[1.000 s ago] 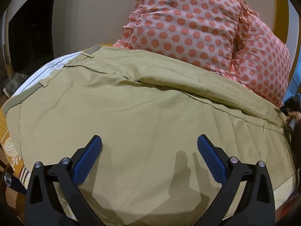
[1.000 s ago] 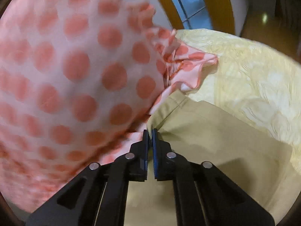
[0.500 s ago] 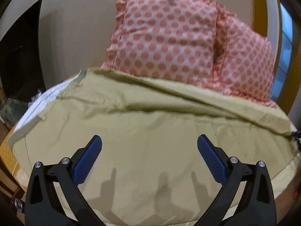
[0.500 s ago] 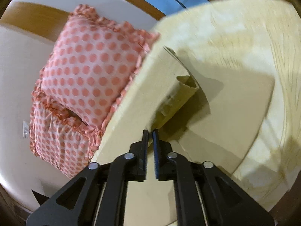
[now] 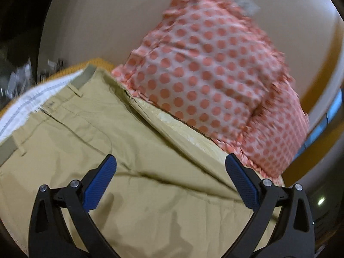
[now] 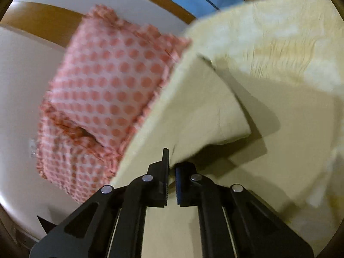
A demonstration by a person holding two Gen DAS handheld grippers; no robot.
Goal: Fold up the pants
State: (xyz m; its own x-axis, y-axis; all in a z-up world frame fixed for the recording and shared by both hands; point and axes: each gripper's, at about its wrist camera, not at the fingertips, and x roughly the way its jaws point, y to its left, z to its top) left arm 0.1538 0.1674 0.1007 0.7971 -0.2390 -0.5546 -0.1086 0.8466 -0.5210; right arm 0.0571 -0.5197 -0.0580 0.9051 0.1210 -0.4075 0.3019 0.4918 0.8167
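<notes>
Since half a second ago, the khaki cotton pants (image 5: 133,172) on my pale yellow bed sheet (image 6: 290,49) have swung leftward. First fold under way: my right gripper (image 6: 171,172) pinches the lifted leg end; my left gripper (image 5: 169,180) hovers spread. Next, lay it toward the waistband.

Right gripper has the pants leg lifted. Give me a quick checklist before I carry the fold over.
1. Right gripper shut on khaki pants fabric: ok.
2. Left gripper open, holding nothing: ok.
3. Waistband lying flat on the bed: ok.
4. Lifted leg clear of the polka-dot pillows: cannot tell, the edges run close.
5. Pants under the left gripper smooth: not ok, creased.
</notes>
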